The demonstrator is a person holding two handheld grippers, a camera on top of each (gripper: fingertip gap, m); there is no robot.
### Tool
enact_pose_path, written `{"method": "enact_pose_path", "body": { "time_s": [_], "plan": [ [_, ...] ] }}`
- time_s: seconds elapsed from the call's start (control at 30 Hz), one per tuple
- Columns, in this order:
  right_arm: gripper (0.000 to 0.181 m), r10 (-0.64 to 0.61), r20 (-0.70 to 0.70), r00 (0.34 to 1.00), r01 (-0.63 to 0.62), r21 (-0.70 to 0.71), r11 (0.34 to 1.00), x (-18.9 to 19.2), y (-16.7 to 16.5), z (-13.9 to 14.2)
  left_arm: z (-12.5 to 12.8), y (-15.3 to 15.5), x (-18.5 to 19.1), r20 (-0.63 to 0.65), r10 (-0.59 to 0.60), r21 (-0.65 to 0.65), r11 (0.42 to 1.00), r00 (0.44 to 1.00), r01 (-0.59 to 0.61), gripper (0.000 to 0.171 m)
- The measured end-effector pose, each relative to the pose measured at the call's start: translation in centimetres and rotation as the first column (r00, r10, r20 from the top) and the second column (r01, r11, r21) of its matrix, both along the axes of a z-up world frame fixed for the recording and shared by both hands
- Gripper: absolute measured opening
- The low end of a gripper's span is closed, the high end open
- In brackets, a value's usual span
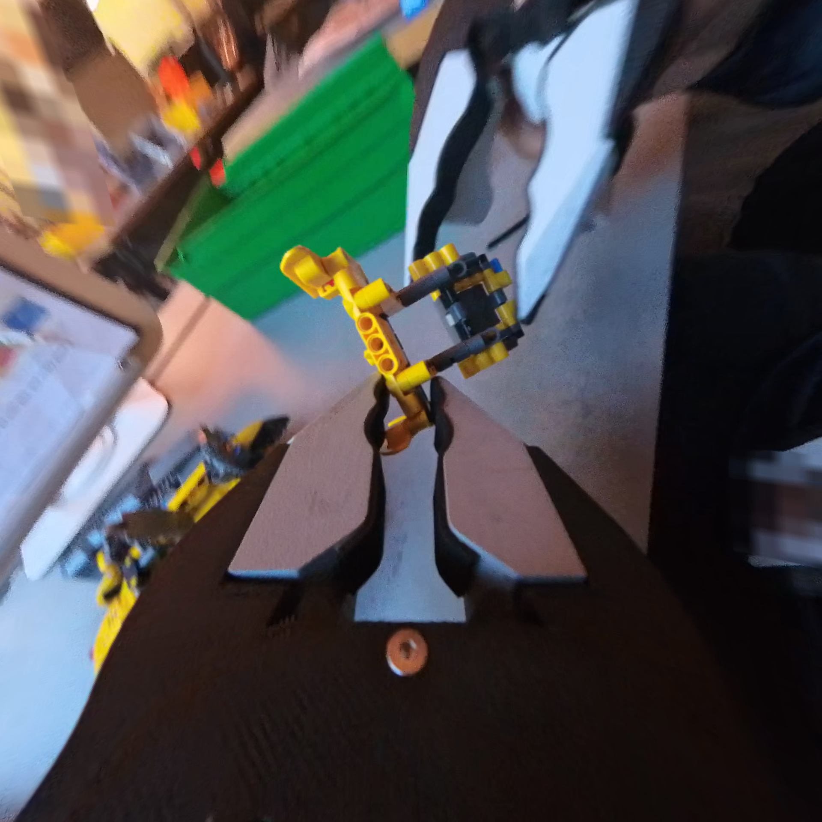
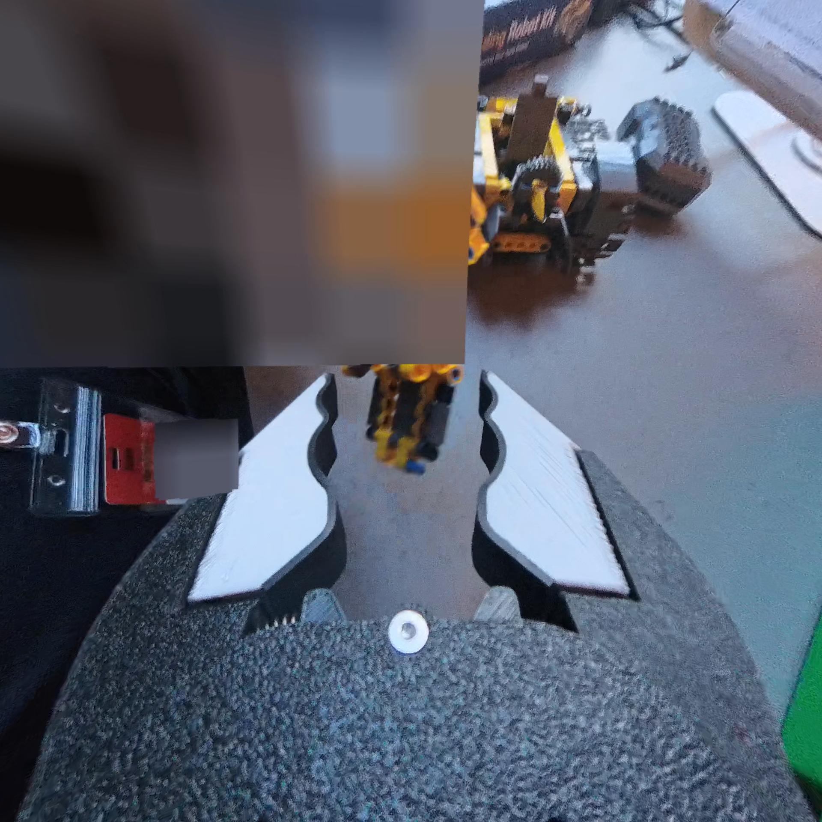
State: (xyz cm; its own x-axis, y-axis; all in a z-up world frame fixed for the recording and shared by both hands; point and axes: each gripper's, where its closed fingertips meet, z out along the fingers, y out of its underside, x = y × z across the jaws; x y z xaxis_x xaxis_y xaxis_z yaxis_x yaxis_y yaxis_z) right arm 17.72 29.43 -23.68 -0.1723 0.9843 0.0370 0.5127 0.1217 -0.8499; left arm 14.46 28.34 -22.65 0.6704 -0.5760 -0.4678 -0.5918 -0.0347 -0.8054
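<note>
My left gripper (image 1: 408,389) is shut on the lower end of a small yellow and black brick assembly (image 1: 378,342) and holds it above the grey table (image 1: 591,378). The assembly has a yellow holed beam, two dark grey axles and a black and yellow block at its far end. My right gripper (image 2: 407,387) is open, with its white fingers (image 2: 276,485) on either side of the assembly's block end (image 2: 409,418), apart from it. The right gripper also shows in the left wrist view (image 1: 471,284), flanking that block.
A larger yellow and black brick vehicle model (image 2: 556,178) stands on the table farther off, also in the left wrist view (image 1: 178,498). A dark box (image 2: 533,31) lies behind it. A green board (image 1: 311,178) and a screen (image 1: 44,378) are nearby. A red tag (image 2: 129,458) is at left. Spacing between my two grippers at the tips: around 5 cm.
</note>
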Motion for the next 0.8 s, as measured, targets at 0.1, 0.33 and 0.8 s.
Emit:
{"method": "enact_pose_path", "body": {
  "time_s": [0.1,0.33,0.8],
  "plan": [
    [0.064,0.022,-0.023,0.999,-0.021,0.058,0.998,0.0,-0.2,0.7,1.2,-0.7,0.8,-0.017,-0.058,0.118,0.991,0.998,0.059,0.015],
    [0.015,0.081,0.042,0.996,-0.086,0.132,0.987,0.7,-0.3,-0.8,1.1,-0.9,-0.3,-0.048,-0.070,0.184,0.980,0.996,0.078,0.015],
    [0.004,-0.022,-0.006,1.000,0.022,0.409,0.912,0.2,1.5,0.7,1.1,-0.8,-0.4,0.165,0.011,-0.071,0.997,0.986,0.001,0.073]
  ]
}}
